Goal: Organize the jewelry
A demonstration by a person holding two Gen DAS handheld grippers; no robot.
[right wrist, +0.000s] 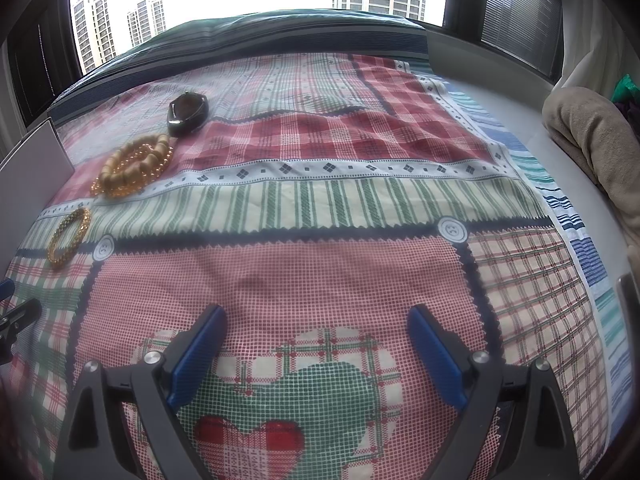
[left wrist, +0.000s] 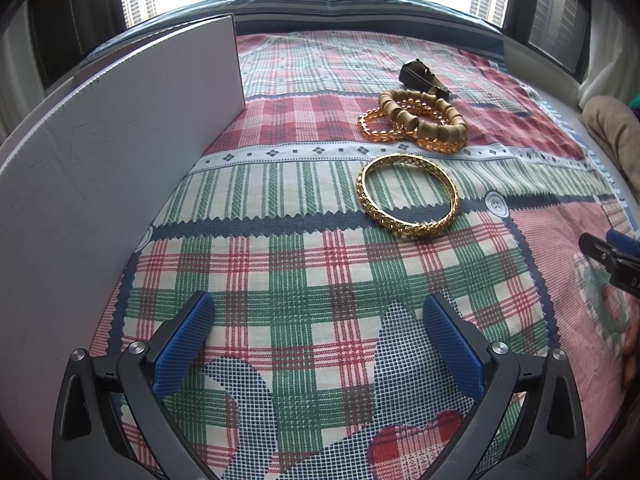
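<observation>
You have one gold bangle point(left wrist: 407, 196), two beaded bracelets point(left wrist: 420, 120) stacked, one dark watch point(left wrist: 420, 74); a white board point(left wrist: 120, 140) stands left; both claws point(left wrist: 316, 344) point(right wrist: 316, 354) gape empty.

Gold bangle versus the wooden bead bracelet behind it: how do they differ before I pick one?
The gold bangle is one rigid openwork metal ring; the wooden bead bracelet is a string of chunky tan beads. The bangle lies alone, flat on the patchwork cloth; the bead bracelet is piled on amber bead strands. The bangle is nearer the open left tool. Both are untouched.
</observation>
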